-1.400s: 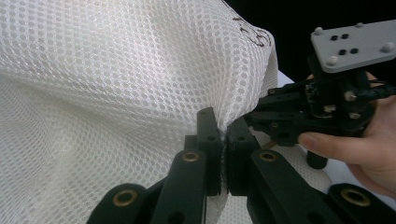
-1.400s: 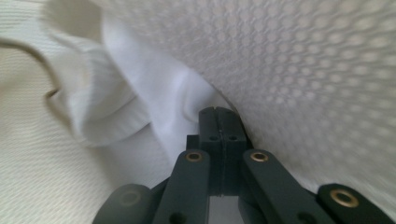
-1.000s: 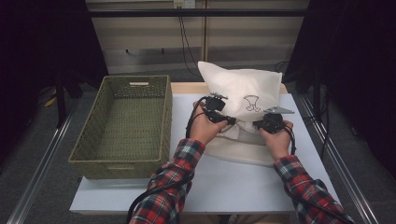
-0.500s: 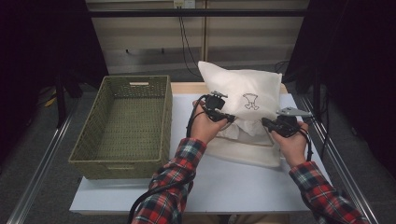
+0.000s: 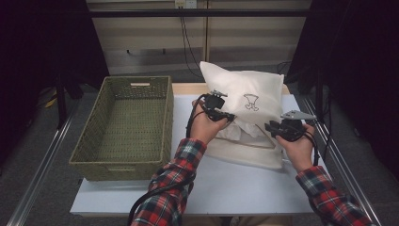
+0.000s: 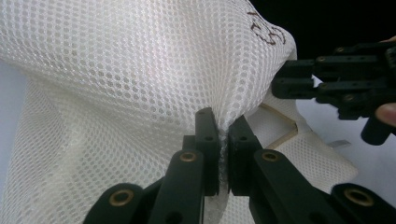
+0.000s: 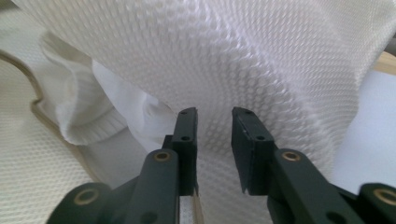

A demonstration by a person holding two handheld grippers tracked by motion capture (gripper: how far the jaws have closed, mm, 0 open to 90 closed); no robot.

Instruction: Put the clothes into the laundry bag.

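Observation:
A white mesh bag (image 5: pixel 256 89) with a small brown emblem lies on the white table (image 5: pixel 235 188), its upper layer lifted. My left gripper (image 5: pixel 229 117) is shut on a fold of that mesh (image 6: pixel 140 70), the pads (image 6: pixel 207 135) pinching it tight. White clothes (image 5: pixel 240 132) show in the bag's tan-trimmed mouth. My right gripper (image 5: pixel 269 127) hovers at the bag's right side. Its jaws have just been opening and stand apart (image 7: pixel 214 121), with mesh behind them and nothing pressed between the pads. The left gripper view also catches the right gripper (image 6: pixel 336 84) beyond the fold.
An empty woven green basket (image 5: pixel 134 81) sits at the table's left. A wooden strip runs along the table's far edge, with metal rails on the floor on both sides. Bare white tabletop lies in front of the bag.
The right hand has drawn away to the right and slightly up from the bag, and its jaws have parted. The left hand keeps its hold in place.

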